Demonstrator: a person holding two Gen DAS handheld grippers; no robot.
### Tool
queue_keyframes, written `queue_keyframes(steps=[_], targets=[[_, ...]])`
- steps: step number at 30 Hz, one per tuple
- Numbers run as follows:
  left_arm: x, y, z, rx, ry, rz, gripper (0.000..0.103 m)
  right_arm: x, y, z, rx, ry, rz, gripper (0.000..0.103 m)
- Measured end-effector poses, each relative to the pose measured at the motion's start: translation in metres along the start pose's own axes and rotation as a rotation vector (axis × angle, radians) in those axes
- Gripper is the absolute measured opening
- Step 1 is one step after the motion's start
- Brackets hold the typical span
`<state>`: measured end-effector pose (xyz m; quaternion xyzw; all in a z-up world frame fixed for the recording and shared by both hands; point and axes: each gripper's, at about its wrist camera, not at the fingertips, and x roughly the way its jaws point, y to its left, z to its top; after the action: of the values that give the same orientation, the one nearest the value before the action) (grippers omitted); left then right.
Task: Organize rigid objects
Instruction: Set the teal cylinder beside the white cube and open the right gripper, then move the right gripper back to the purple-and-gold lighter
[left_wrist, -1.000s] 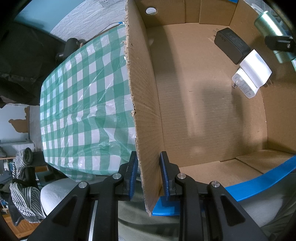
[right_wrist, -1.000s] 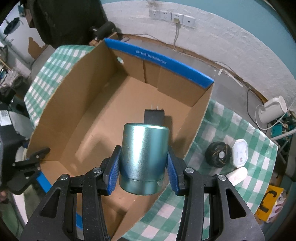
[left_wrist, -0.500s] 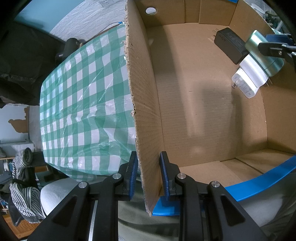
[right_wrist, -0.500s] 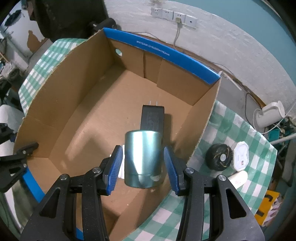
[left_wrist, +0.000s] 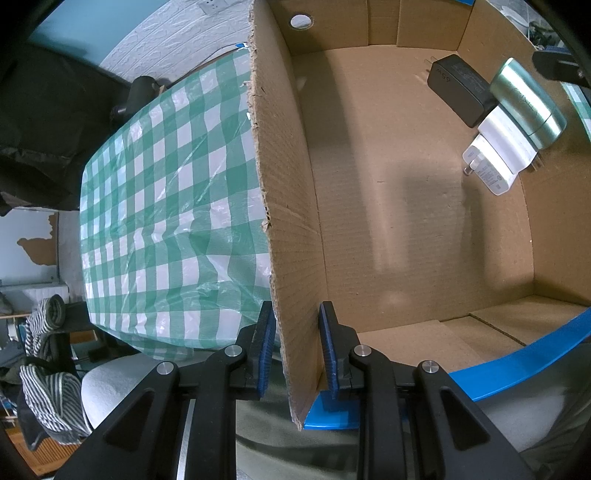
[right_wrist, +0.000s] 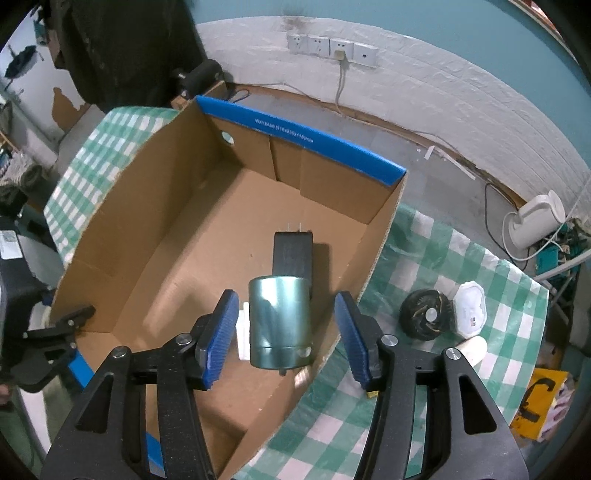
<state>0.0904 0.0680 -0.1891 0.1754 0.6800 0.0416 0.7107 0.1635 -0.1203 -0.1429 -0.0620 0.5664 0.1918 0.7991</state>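
Observation:
A metallic teal cylinder (right_wrist: 279, 323) lies inside the cardboard box (right_wrist: 184, 229), resting on a white charger (right_wrist: 243, 334) next to a black charger (right_wrist: 291, 253). My right gripper (right_wrist: 286, 334) is open above the cylinder, fingers apart from it. In the left wrist view the cylinder (left_wrist: 528, 101) lies over the white charger (left_wrist: 496, 158) and the black charger (left_wrist: 461, 88) at the box's far right. My left gripper (left_wrist: 297, 347) is shut on the box's side wall (left_wrist: 288, 184) near its corner.
The box stands on a green checked tablecloth (left_wrist: 166, 203). To the right of the box lie a black round object (right_wrist: 424, 314), a white octagonal object (right_wrist: 469, 308) and a white cylinder (right_wrist: 471, 350). A white wall with sockets (right_wrist: 332, 48) is behind.
My right gripper carried the teal cylinder down into the box, opened, and let it go onto the white charger. The left gripper has stayed clamped on the box wall.

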Motion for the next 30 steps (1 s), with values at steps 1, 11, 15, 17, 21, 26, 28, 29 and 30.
queue_keyframes(steps=[1, 11, 15, 17, 21, 26, 28, 29, 30], targets=[[0.000, 0.000, 0.000, 0.000, 0.000, 0.000, 0.025, -0.002, -0.001, 0.000, 0.002, -0.005, -0.001, 0.055], [0.000, 0.000, 0.000, 0.000, 0.000, 0.000, 0.025, -0.014, -0.007, -0.005, 0.002, -0.007, -0.008, 0.055], [0.000, 0.000, 0.000, 0.002, 0.001, 0.001, 0.025, -0.015, -0.017, -0.011, 0.036, -0.003, -0.001, 0.055], [0.000, 0.000, 0.000, 0.001, 0.001, 0.000, 0.025, -0.016, -0.024, -0.014, 0.054, 0.001, -0.009, 0.055], [0.000, 0.000, 0.000, 0.001, 0.000, 0.000, 0.025, -0.020, -0.040, -0.019, 0.098, 0.005, -0.011, 0.055], [0.000, 0.000, 0.000, 0.001, 0.001, 0.000, 0.025, -0.022, -0.064, -0.025, 0.155, 0.023, -0.031, 0.055], [0.000, 0.000, 0.000, 0.002, 0.001, 0.001, 0.025, -0.020, -0.077, -0.030, 0.197, 0.038, -0.037, 0.055], [0.000, 0.000, 0.000, 0.002, 0.000, 0.001, 0.025, -0.018, -0.082, -0.032, 0.216, 0.048, -0.037, 0.055], [0.000, 0.000, 0.000, 0.002, 0.001, 0.001, 0.025, -0.017, -0.087, -0.034, 0.231, 0.055, -0.038, 0.055]])
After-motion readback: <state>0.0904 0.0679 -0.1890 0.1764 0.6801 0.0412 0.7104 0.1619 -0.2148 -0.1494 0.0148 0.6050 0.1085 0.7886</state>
